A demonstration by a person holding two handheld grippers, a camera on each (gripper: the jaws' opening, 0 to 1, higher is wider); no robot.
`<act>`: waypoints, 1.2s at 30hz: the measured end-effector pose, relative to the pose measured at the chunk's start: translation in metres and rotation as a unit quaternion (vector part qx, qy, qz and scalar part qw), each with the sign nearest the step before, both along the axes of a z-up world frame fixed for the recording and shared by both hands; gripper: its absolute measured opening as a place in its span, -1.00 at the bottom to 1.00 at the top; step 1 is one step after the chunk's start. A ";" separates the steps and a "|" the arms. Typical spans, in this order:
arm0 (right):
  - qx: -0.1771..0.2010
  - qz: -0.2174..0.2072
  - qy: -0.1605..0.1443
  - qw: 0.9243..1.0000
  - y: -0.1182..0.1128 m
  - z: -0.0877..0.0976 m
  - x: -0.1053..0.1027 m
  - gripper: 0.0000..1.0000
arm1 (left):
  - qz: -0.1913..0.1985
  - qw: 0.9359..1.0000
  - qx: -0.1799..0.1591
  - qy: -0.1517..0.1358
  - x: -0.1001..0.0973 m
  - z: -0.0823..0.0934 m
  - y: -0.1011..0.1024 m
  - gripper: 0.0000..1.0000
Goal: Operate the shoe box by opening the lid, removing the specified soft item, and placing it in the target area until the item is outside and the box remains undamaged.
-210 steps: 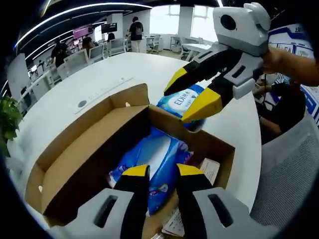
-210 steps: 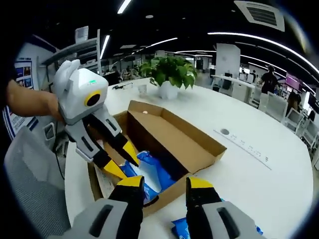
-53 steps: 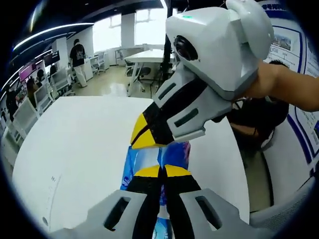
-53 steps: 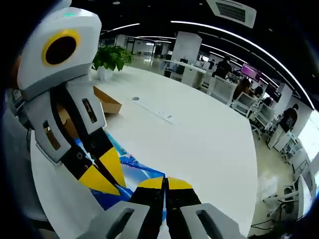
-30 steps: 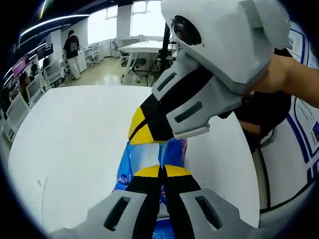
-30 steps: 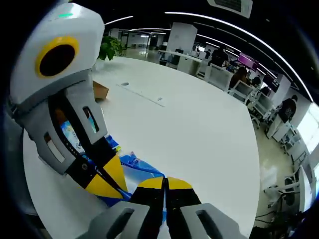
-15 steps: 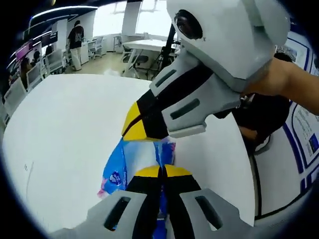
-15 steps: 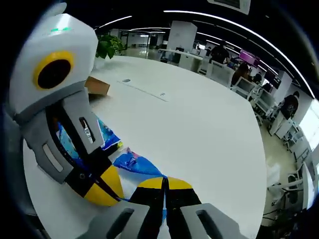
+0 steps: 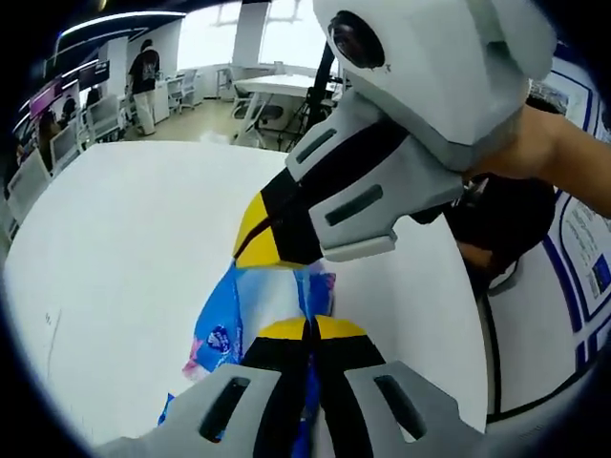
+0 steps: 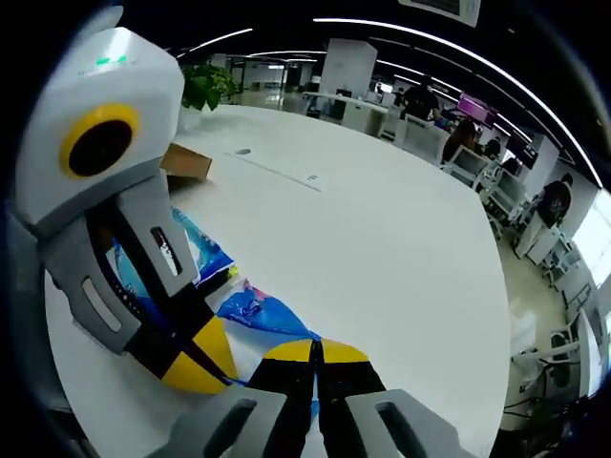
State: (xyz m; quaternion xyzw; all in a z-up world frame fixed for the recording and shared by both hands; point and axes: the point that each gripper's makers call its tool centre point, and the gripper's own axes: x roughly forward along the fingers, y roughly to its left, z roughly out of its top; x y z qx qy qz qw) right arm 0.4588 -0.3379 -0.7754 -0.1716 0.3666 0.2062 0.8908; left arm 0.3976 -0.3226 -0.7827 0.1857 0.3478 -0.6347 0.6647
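Left tongs (image 9: 307, 329) and right tongs (image 10: 318, 348) both clenched on the blue soft pack (image 9: 250, 310), held over the white table (image 9: 124, 229), tips nearly meeting. Right gripper view also shows the shoe box (image 10: 187, 163) corner far behind

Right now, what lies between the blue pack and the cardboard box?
In the right gripper view, the left gripper stands between the blue pack and the cardboard box.

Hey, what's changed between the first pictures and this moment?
The blue plastic tissue pack has left the brown cardboard box and is now over the white table. Both grippers, left and right, then open, have shut on it. Another blue pack stays on the table.
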 end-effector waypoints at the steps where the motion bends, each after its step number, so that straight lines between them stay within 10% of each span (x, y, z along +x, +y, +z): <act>1: 0.000 -0.001 0.000 1.000 0.000 0.000 0.000 -1.00 | 0.000 1.000 0.000 0.000 0.000 0.000 0.000 -1.00; 36: -0.023 -0.005 -0.008 1.000 0.001 0.025 -0.009 -0.99 | 0.004 0.998 0.015 -0.056 0.006 0.028 0.025 -0.79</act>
